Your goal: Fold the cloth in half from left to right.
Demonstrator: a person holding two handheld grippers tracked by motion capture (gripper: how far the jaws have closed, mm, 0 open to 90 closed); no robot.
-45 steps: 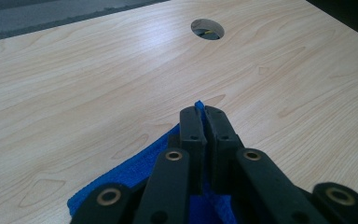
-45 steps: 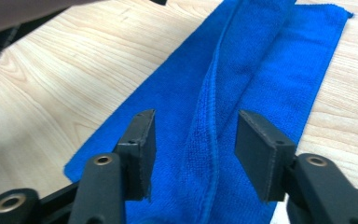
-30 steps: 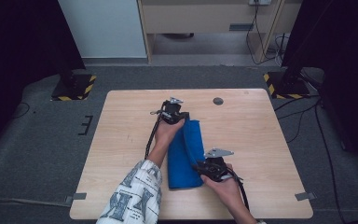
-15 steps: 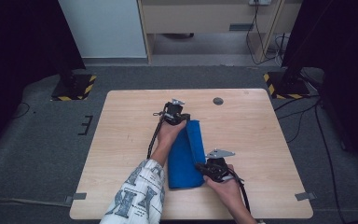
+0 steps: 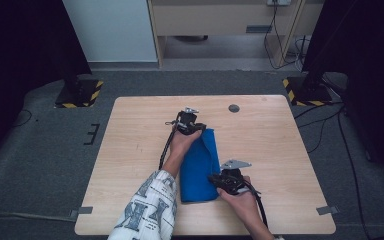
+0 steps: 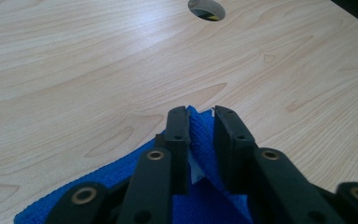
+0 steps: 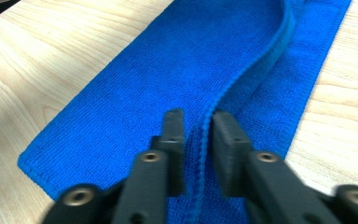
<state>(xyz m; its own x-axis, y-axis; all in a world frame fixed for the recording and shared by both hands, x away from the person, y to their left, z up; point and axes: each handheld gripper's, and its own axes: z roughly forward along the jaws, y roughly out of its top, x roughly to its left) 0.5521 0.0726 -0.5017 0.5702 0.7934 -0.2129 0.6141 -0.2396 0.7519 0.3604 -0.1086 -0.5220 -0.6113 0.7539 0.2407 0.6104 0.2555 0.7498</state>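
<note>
A folded blue cloth [image 5: 197, 170] lies lengthwise on the wooden table [image 5: 140, 130]. My left gripper [image 5: 199, 129] is at its far corner. In the left gripper view the jaws [image 6: 200, 114] straddle that raised corner of the cloth [image 6: 121, 172], where a small white tag shows. They have just been opening, and the pads stand slightly off the fabric. My right gripper [image 5: 213, 179] is at the cloth's near right edge. Its jaws [image 7: 198, 116] have also just been opening, and the thick hem of the cloth [image 7: 168, 60] runs loosely between them.
A round cable hole [image 5: 234, 108] sits in the table beyond the cloth, also seen as a hole [image 6: 206, 8] in the left gripper view. Bare wood lies left and right of the cloth. Stand bases with yellow-black tape [image 5: 80, 92] rest on the floor beyond the table.
</note>
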